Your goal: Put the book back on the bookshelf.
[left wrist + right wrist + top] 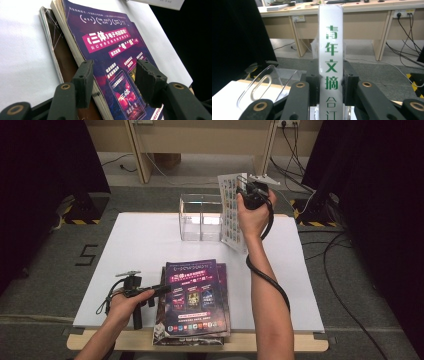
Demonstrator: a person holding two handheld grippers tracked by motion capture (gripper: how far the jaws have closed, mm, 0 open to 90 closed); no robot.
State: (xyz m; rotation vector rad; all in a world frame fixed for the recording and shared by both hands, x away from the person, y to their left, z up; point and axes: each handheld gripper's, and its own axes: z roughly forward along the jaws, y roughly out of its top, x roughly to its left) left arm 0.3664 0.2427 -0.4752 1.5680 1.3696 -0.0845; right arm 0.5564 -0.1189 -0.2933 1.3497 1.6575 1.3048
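Item: magazine (pixel 231 212), upright, spine clamped between the pads of your right gripper (pixel 248 190), long axis vertical, just right of and above the clear rack (pixel 201 217). Your left gripper (pixel 159 290) rests open-jawed, empty, over the stack's (pixel 196 300) left edge.

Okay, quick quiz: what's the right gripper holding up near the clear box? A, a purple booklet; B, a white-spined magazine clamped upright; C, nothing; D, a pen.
B: the right gripper has its jaws pressed on the spine of the white magazine, raised beside the clear box.
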